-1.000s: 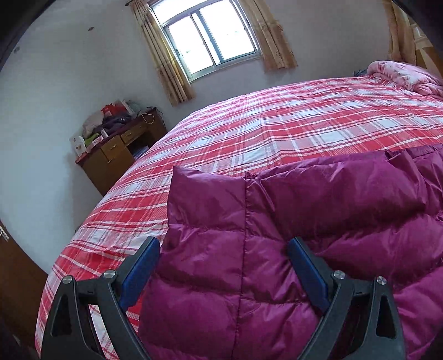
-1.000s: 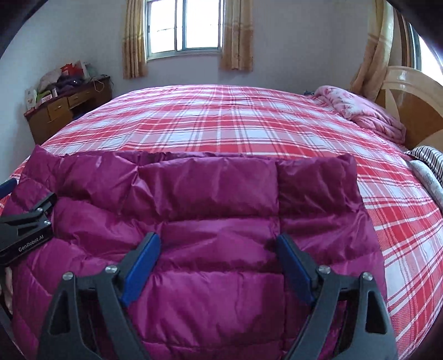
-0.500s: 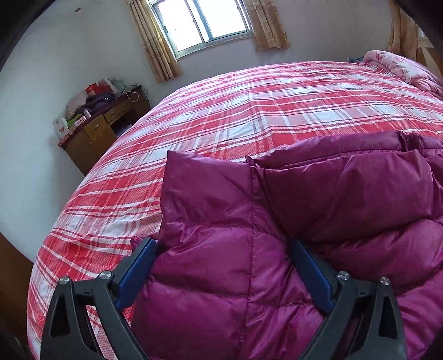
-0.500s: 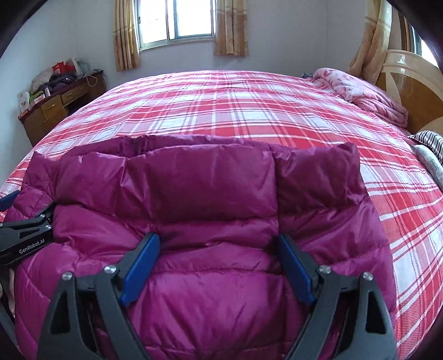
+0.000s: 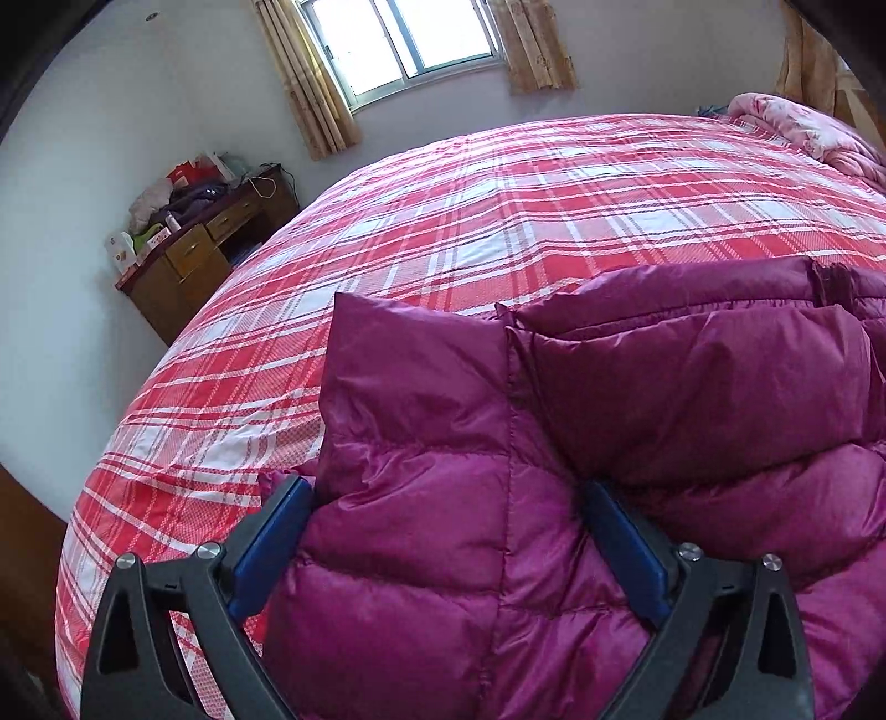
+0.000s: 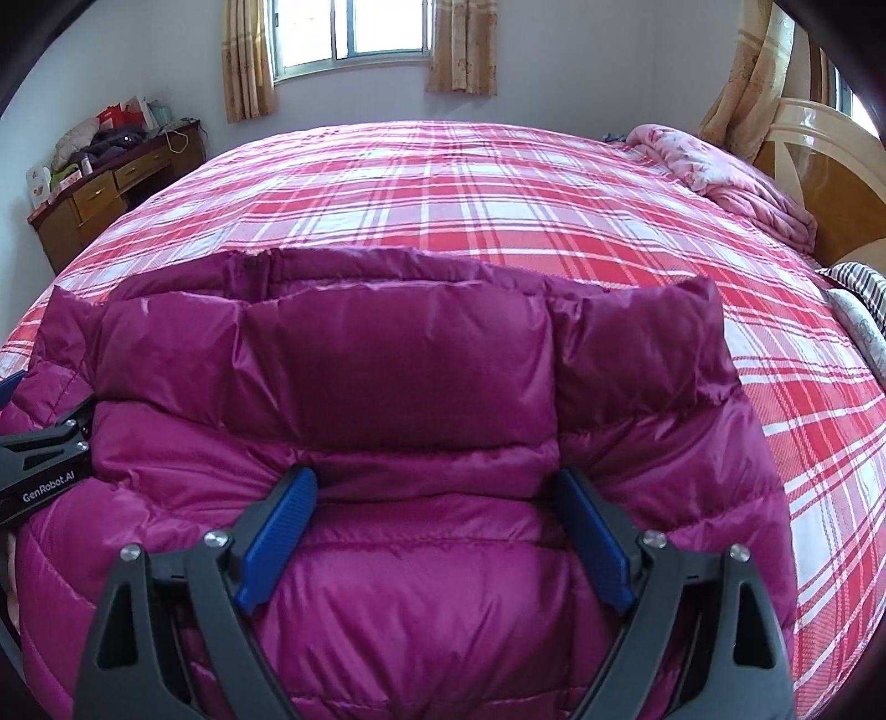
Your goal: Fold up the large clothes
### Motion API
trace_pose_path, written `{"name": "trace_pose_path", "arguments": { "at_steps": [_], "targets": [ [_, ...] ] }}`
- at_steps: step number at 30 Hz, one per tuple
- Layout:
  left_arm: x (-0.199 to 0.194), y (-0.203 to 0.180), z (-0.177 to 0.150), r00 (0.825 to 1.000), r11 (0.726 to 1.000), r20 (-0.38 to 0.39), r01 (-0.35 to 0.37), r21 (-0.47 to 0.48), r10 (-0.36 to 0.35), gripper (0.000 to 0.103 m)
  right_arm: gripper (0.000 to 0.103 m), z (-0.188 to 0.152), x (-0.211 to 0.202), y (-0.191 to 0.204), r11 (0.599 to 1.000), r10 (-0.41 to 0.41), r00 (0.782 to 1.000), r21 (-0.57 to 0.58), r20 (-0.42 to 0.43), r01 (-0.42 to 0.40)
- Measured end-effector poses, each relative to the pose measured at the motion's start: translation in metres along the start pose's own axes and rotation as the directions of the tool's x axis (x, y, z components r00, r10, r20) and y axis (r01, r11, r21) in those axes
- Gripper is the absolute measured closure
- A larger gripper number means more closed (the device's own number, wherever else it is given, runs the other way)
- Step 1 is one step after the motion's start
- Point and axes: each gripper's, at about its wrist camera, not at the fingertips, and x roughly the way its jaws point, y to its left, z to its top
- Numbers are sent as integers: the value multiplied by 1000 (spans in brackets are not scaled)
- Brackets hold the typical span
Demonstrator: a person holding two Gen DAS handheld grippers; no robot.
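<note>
Jacket: a puffy magenta quilted jacket [image 6: 398,387] lies on the near side of the bed [image 6: 470,183], bunched up in thick folds, with its far edge raised into a soft ridge.
Bed: covered by a red and white checked sheet that stretches flat to the far edge under the window [image 6: 354,27].
Left gripper: the left gripper [image 5: 448,531] sits at the jacket's left end, its blue-padded fingers [image 5: 271,548] spread wide with a thick fold of jacket bulging between them; the fabric touches both pads, but I cannot tell whether they are squeezing it.
Right gripper: the right gripper [image 6: 437,526] is over the middle of the jacket, fingers [image 6: 595,537] spread apart, puffy fabric filling the gap between them.
Far right corner of bed: a rumpled pink blanket [image 6: 731,177] by the wooden headboard [image 6: 830,155].
Left wall: a brown wooden desk [image 6: 105,188] piled with clutter.
</note>
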Motion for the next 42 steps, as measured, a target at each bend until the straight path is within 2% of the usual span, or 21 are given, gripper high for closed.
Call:
{"name": "trace_pose_path", "arguments": {
  "at_steps": [20,24,26,29,31,33,35,37,40,42],
  "targets": [
    [1,-2,1,1000,1000,-2,-10,5,10,3,10,1,9,5,999,-44,998,-30,-44,42],
    [-6,-1,3,999,999,-9,-31,9,31,3,9,2,10,6,998,-52,998,-34,-45,50],
    [-25,1,3,998,999,33,-45,5,45,4,9,2,10,7,998,-56,997,-36,-45,54],
    [-59,-7,5,994,1000,112,-3,21,1,4,10,5,5,5,999,-39,998,-40,-58,37],
    [-72,-17,9,990,997,131,41,69,-50,4,12,8,-14,-4,1000,-27,1000,12,1,27],
    [-70,-27,13,989,995,136,41,86,-53,4,12,12,-33,-13,997,-36,996,65,86,30],
    [-52,-38,15,995,995,98,7,102,-17,4,12,17,-36,-17,994,-96,990,57,104,91],
    [-34,-46,16,999,993,40,9,115,-14,4,12,20,-24,-28,988,-146,987,67,73,142],
    [-28,-48,15,998,993,42,32,110,-36,4,11,15,4,-43,986,-137,990,95,-21,139],
    [-24,-46,13,998,994,33,47,96,-50,3,10,13,6,-44,985,-141,990,96,-20,143]
  ]
}}
